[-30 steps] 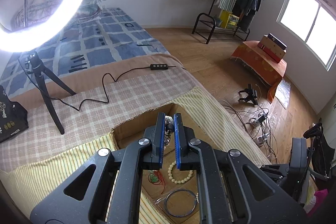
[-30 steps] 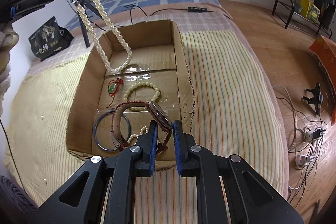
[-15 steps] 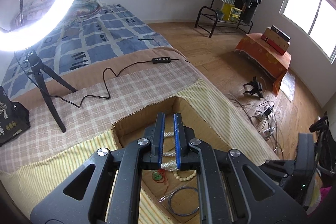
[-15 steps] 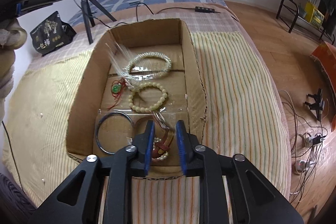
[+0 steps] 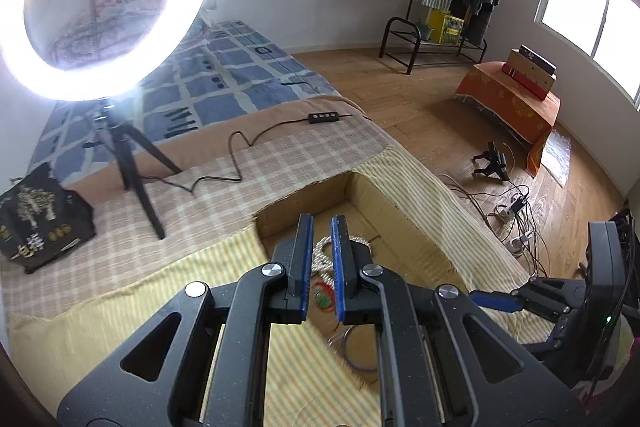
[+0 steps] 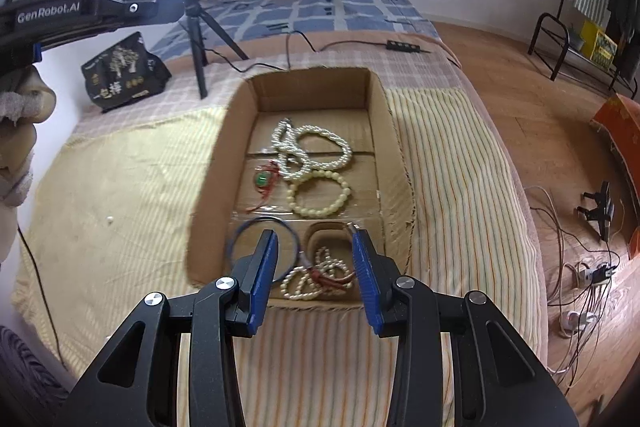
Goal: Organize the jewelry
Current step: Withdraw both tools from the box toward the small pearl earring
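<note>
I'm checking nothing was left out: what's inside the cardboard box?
In the cardboard box: pearl necklace, cream bead bracelet, green pendant, blue bangle, brown watch over small pearls. The near corners are hidden by the wall.

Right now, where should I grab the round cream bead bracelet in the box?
Probably pinch the cream bead bracelet from straight above, jaws across its right-hand arc. It lies flat in an open ring on the cardboard box floor, and that side is free of the pearl necklace.
</note>
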Demonstrator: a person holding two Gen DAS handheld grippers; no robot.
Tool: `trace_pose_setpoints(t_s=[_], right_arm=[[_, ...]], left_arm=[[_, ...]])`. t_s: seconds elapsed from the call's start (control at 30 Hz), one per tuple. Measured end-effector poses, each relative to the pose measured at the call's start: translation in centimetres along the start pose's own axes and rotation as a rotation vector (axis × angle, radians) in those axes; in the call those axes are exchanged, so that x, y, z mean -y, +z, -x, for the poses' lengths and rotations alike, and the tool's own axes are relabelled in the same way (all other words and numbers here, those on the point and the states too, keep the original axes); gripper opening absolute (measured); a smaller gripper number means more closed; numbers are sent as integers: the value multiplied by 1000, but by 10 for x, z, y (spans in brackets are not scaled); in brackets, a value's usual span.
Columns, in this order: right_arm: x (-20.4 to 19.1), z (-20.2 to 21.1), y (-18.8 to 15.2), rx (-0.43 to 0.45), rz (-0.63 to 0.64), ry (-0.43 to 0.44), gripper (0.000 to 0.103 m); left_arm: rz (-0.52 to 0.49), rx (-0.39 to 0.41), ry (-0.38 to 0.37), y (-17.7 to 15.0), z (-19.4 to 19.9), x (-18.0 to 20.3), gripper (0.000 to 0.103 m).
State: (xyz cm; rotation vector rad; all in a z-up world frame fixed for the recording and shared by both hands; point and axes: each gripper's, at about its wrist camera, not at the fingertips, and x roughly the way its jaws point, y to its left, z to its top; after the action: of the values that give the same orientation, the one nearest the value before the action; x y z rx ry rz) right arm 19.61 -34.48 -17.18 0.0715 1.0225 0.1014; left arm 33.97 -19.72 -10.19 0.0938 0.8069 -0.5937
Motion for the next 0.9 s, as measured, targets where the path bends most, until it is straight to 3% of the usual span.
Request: trace_pose_setpoints(t_s=[0.1, 0.17, 0.2, 0.6, 0.9], right_arm=[[-11, 13, -2, 14, 13, 9, 37], [-20, 22, -4, 22, 28, 15, 37], [-25, 26, -5, 25, 38, 19, 37], [-76, 67, -13, 72, 120, 78, 37], [-115, 74, -28, 71, 185, 133, 38]], left_arm=[[-3, 14, 22, -7, 22, -7, 10], [-8, 27, 42, -13, 40, -14, 30], [-9, 33, 49, -16, 47, -18, 32], [-14, 29, 142, -72, 119, -76, 32], [61, -12, 162, -122, 137, -113, 32]])
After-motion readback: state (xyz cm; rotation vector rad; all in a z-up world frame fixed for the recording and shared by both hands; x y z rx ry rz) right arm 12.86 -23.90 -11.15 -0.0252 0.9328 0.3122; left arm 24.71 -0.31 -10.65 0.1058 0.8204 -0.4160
